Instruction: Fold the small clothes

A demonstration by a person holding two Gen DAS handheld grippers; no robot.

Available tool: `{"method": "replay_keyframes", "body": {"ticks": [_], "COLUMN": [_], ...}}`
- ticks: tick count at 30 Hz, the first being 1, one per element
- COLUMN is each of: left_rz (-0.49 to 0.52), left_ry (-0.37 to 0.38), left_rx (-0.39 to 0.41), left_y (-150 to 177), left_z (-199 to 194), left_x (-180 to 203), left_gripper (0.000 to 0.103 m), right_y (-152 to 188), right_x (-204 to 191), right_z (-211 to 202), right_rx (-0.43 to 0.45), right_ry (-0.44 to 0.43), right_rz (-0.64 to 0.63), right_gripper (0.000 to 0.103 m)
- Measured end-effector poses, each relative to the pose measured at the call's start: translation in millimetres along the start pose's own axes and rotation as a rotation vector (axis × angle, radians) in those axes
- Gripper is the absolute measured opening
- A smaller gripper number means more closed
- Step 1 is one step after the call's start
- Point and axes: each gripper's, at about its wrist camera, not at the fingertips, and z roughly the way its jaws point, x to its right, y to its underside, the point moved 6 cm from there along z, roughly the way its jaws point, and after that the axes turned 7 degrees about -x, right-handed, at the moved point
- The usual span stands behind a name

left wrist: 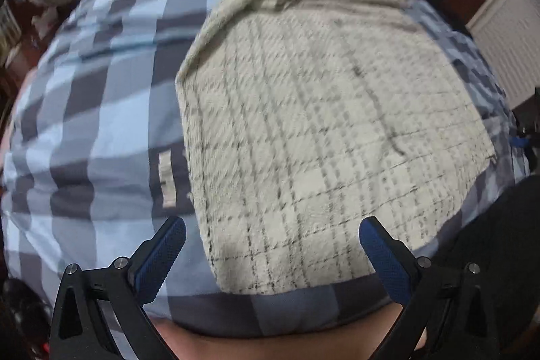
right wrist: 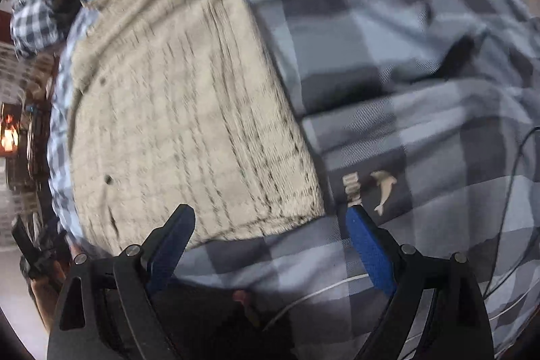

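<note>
Now both claws, left claw (left wrist: 272,233) and right claw (right wrist: 270,221), hang released above the cream checked garment (left wrist: 320,130) on the bed (left wrist: 101,123), so the next fold looks to need a grip on its near edge.

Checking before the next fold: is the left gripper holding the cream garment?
No: the left gripper is open, its fingers apart over the cream plaid garment, pinching nothing.

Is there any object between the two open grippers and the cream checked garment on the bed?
Nothing visible is in the way. The cream garment lies flat on the checked bedcover, just ahead of the open left gripper. From the right gripper, only bare bedcover separates it from the garment's near edge.
</note>
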Motion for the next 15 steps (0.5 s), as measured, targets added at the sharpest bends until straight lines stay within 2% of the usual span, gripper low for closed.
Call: {"method": "replay_keyframes", "body": {"ticks": [2,3,6,9,12,14,15], "left_rz": [0.014,0.029,0.021,-0.016,-0.018,-0.020,-0.023], "left_ry": [-0.052,-0.054,0.016,-0.004,0.018,0.003,0.001], "left_rx": [-0.079,-0.098,-0.185,-0.224,-0.271,-0.292,-0.298], "left_y": [0.4,1.7,4.2,4.7,8.0,10.8,11.6], "left_z": [14.8,19.5,39.7,52.3,66.1,76.3,79.8], "left_x": [-7.9,-8.5,-16.4,-29.6,-33.4,-39.7,-42.1], "left_gripper": [0.103,0.103,0.103,0.101,0.101,0.097,0.096], "right_y": [-2.1,-2.2,-5.4,-18.1,-26.9,-30.3,-31.4], "right_x": [1.6,0.8,-0.8,3.7,3.1,1.7,1.1], "right_z": [22.4,30.6,52.4,64.4,73.1,79.8,82.0], "right_rx": [-0.060,-0.081,-0.133,-0.135,-0.142,-0.147,-0.142], "right_ry": [0.014,0.022,0.024,0.048,0.019,0.018,0.023], "right_rz": [-0.007,-0.011,-0.022,-0.002,0.007,-0.002,-0.008], "right_gripper": [0.089,0.089,0.089,0.089,0.089,0.089,0.084]}}
